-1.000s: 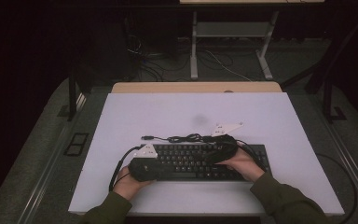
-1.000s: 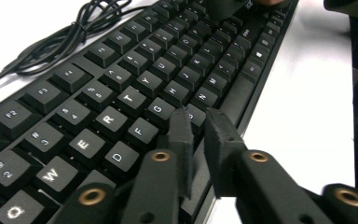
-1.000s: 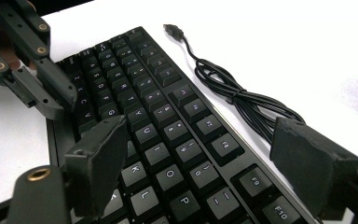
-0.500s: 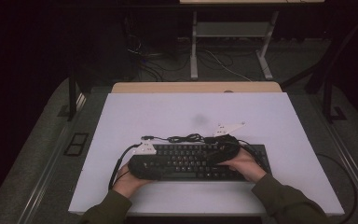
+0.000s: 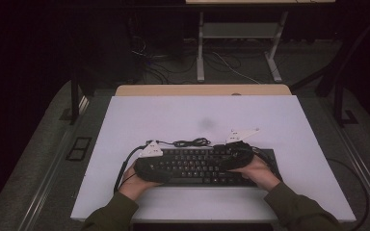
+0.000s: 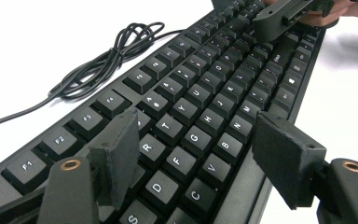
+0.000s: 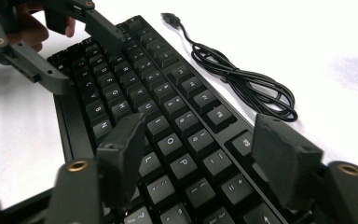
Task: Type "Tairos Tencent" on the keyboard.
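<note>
**Both hand-held grippers shift their jaws over a black keyboard**

Since the earlier frames, the left hand-held gripper (image 5: 155,161) has just been opening its jaws, and the grey plate on top of it now shows more clearly at the keyboard's left end. The right hand-held gripper (image 5: 231,155) has just been closing its jaws. Both hands sit almost where they were.

In the high view, a black keyboard (image 5: 197,166) lies flat on the white desk (image 5: 197,115), in the lower middle of the frame. The person's forearms enter from the bottom edge, one hand at each end of the keyboard.

In the left gripper view, the left hand-held gripper (image 6: 196,158) has its jaws partly open, hovering over the letter keys. The left pad (image 6: 121,154) sits at or just above the key row near R. The right pad (image 6: 284,158) hangs at the keyboard's near edge. I cannot tell whether either pad touches the keys; nothing is clamped.

In the right gripper view, the right hand-held gripper (image 7: 200,158) is also partly open, above the keys around L, O and P, holding nothing.

The keyboard's bundled black cable (image 5: 190,142) lies coiled on the desk just behind the keyboard, with its plug loose at the left end.
</note>
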Available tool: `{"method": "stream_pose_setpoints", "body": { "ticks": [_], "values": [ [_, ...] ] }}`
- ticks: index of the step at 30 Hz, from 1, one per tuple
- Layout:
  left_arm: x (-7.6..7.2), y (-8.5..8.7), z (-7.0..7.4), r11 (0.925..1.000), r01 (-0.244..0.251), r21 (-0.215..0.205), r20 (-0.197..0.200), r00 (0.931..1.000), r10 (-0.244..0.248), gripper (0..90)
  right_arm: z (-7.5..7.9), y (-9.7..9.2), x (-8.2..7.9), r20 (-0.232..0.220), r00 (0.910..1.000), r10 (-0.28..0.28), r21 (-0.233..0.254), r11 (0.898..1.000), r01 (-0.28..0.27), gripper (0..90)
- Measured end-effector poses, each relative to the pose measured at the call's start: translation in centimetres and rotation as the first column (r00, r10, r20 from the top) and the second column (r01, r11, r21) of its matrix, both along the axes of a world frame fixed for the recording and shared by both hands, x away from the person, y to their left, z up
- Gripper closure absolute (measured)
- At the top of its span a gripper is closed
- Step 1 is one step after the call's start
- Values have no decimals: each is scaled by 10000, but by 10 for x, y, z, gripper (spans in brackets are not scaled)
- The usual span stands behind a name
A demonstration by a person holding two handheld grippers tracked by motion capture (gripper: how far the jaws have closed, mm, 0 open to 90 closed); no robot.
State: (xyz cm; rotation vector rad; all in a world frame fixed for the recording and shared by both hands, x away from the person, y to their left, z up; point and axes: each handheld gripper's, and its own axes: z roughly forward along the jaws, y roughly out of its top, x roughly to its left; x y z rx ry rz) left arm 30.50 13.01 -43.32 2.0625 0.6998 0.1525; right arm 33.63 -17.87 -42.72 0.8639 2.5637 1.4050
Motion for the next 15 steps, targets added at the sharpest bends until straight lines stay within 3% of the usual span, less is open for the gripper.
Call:
{"method": "stream_pose_setpoints", "body": {
  "ticks": [15],
  "values": [
    [13,-8,2,9999,-65,-101,250,9997,68,275,0,-18,-12,-177,9998,23,-56,10000,-24,664]
  ]
}}
